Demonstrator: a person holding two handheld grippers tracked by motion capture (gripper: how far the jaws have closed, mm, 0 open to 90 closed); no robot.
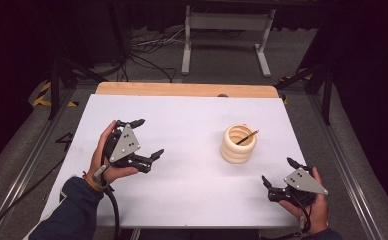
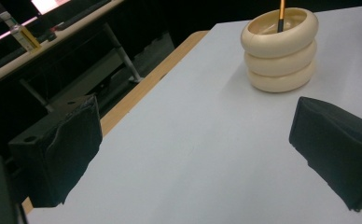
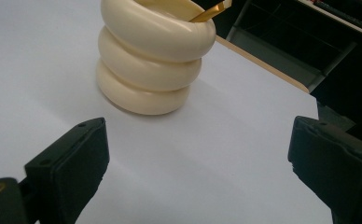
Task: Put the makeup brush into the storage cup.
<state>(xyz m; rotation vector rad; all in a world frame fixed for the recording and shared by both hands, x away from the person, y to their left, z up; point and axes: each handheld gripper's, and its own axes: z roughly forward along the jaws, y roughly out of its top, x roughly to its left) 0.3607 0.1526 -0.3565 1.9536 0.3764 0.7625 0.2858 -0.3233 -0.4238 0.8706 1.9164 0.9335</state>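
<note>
Both grippers sit low at the near side of the white tabletop (image 1: 182, 120), jaws spread wide apart, gripping nothing. Cream ribbed holder (image 1: 238, 144), shaped like three stacked rings, stands upright right of centre, with a yellow pencil (image 1: 247, 137) leaning inside it, tip over the rim. Right gripper (image 1: 278, 171) is near the holder, toward the near right corner, not touching it. Left gripper (image 1: 148, 136) is well apart on the left, jaws pointing toward the holder. Wooden edge shows along the far side.
</note>
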